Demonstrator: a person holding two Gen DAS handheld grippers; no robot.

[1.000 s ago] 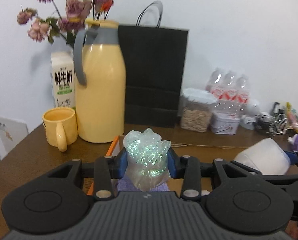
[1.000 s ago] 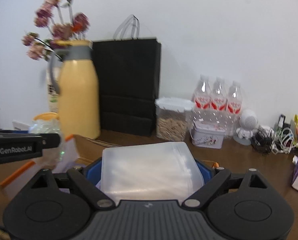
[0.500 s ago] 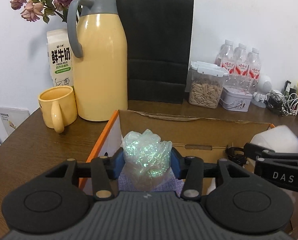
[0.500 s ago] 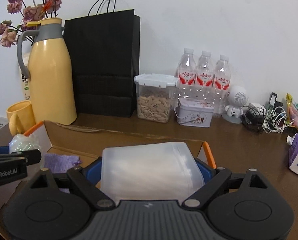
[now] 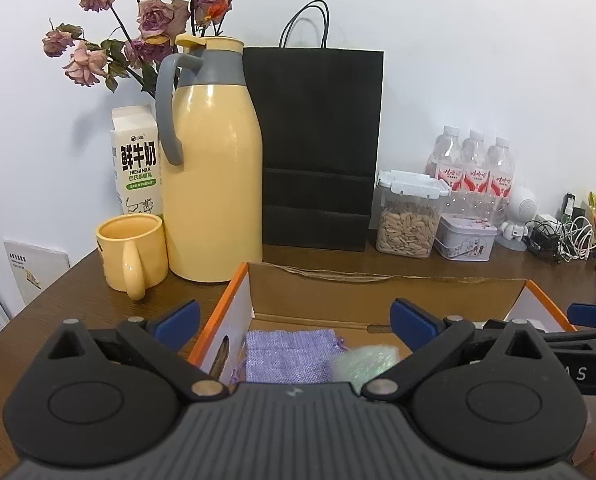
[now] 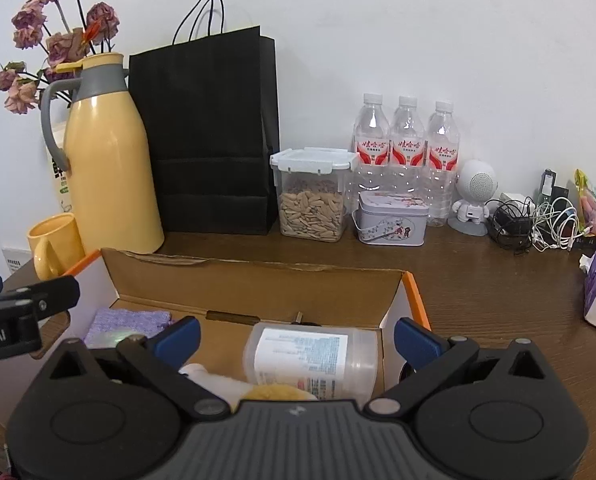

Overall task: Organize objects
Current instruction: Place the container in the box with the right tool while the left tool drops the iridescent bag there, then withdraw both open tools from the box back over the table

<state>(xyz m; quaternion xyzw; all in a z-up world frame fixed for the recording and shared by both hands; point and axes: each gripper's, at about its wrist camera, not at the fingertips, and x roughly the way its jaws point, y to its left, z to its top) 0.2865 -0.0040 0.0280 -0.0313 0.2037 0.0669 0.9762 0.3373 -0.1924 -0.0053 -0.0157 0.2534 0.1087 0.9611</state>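
Inside the orange-edged cardboard box (image 6: 412, 300), our clear plastic labelled jar (image 6: 312, 360) (light, slippery; grasp its sides) lies released; both hand-held grippers' (image 6: 295, 338) jaws are opening, empty.

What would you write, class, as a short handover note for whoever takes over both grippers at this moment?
Left gripper: jaws opening, nothing between the pads.
Right gripper: jaws opening, nothing gripped.
Cardboard box: holds the iridescent bundle beside the purple pouch, and the clear plastic container lying on its side.
Done: both items lie in the box.
Left: draw both grippers clear; choose what goes in next.
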